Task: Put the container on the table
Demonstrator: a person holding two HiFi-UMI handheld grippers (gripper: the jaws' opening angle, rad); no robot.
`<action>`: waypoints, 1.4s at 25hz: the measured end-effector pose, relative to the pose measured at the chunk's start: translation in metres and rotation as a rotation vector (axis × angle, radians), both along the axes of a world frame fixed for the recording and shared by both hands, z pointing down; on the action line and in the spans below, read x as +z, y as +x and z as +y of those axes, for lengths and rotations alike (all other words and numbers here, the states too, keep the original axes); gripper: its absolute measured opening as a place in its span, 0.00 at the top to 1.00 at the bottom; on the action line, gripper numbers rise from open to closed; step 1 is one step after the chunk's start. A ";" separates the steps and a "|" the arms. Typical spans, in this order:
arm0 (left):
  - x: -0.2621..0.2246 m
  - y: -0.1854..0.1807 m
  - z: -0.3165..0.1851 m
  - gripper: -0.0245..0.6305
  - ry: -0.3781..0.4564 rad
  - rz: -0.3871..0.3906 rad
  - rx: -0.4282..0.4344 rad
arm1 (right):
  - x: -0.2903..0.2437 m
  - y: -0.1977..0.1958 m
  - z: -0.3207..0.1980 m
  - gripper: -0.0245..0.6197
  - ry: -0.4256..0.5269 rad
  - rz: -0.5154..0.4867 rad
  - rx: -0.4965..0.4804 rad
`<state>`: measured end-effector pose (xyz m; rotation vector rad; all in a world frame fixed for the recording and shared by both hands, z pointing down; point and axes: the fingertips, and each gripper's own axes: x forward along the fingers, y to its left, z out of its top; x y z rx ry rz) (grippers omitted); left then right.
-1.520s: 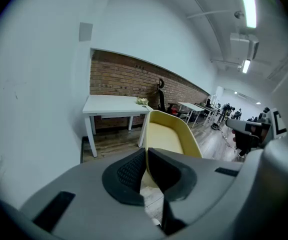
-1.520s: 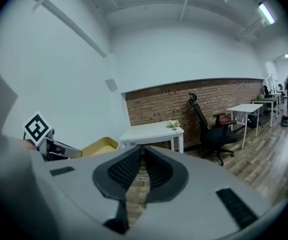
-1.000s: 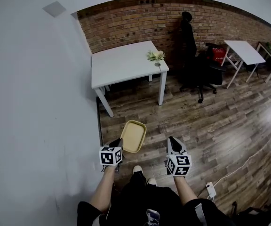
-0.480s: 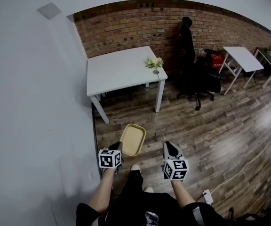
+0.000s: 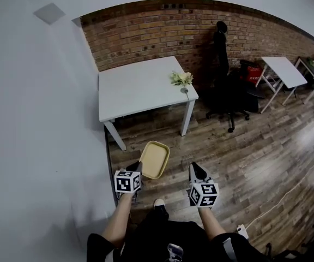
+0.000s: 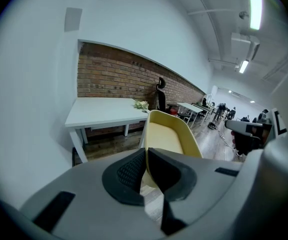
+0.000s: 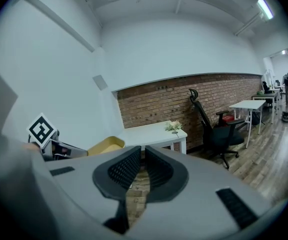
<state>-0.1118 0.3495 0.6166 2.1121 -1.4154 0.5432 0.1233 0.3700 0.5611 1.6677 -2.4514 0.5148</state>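
Floor: a dark wood-plank floor (image 5: 255, 157) is seen beneath both grippers.
Wall: a red brick wall (image 5: 162, 29) is seen behind the table, at 12 o'clock.
Table: a white rectangular four-legged table (image 5: 140, 86) is set against the brick wall, at 12 o'clock of the container and well apart from it.
Chair: a black high-backed office chair (image 5: 225, 86) is placed at 3 o'clock of the table.
Container: a pale yellow, shallow rectangular plastic container (image 5: 155, 160) with rounded corners and a raised rim is held in the air above the floor, open side up.
Left gripper: the left gripper (image 5: 138, 168) is clamped on the container's near rim, one pad inside the rim and one outside.
Right gripper: the right gripper (image 5: 196, 171) is held at 3 o'clock of the left one, its jaws drawn together with only floor seen past them.
Flowers: a small bunch of pale flowers (image 5: 181, 79) is stood at the table's 4 o'clock corner.
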 end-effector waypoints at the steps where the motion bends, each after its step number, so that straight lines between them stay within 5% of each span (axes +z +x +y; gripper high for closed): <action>1: -0.001 -0.005 -0.009 0.92 0.000 0.000 0.002 | -0.001 -0.005 -0.008 0.92 0.000 0.002 0.000; 22: 0.020 -0.082 -0.104 0.92 -0.040 0.011 0.003 | 0.020 -0.065 -0.103 0.92 -0.054 0.019 0.029; 35: 0.030 -0.078 -0.127 0.92 -0.059 0.016 0.023 | 0.027 -0.063 -0.124 0.92 -0.073 0.015 0.052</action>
